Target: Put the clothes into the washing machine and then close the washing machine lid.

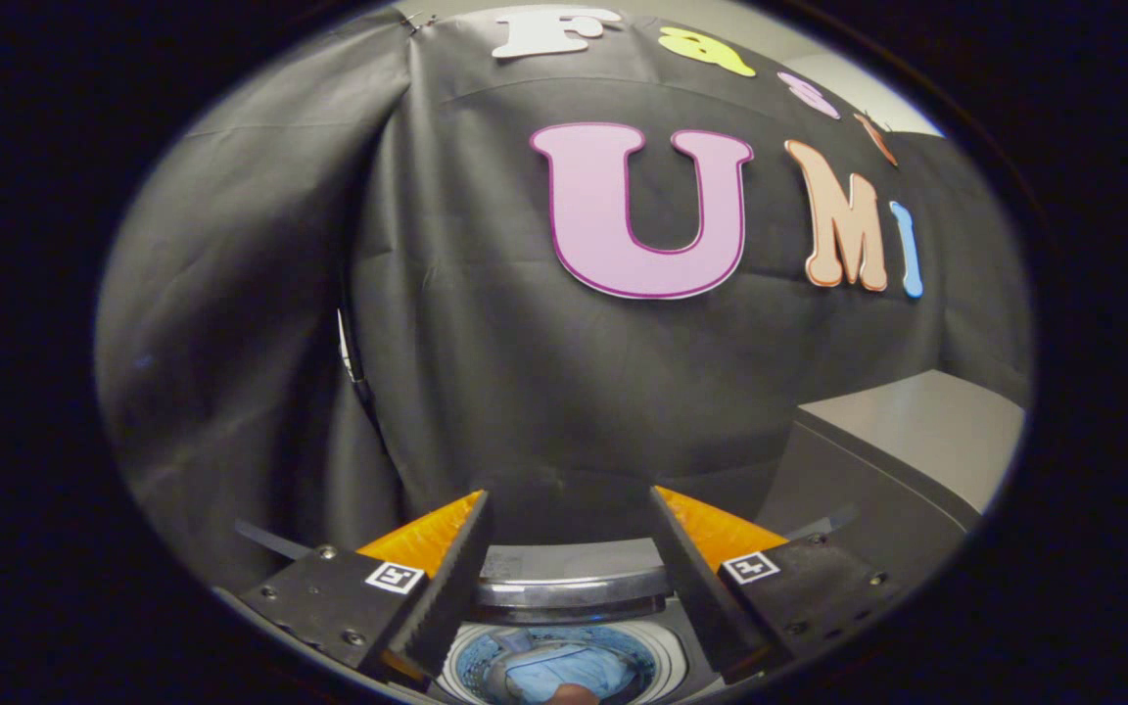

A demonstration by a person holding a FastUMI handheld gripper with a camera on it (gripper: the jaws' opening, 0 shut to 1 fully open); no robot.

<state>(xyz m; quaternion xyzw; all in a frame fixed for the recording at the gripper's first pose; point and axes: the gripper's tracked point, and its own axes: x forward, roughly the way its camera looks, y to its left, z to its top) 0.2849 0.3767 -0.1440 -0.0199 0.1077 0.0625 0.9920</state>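
Observation:
My gripper (569, 504) is open, its two fingers spread wide with nothing between them, raised above the washing machine. Below and between the fingers lies the machine's round drum opening (564, 666). Light blue clothes (564, 674) lie inside the drum. Behind the opening I see the machine's grey back panel with a shiny curved rim (569, 587). The lid cannot be made out.
A grey cabinet or table top (926, 431) stands to the right of the machine, beyond the right finger. The booth's black cloth wall hangs close behind the machine. A thin dark cable (353, 362) runs down the cloth on the left.

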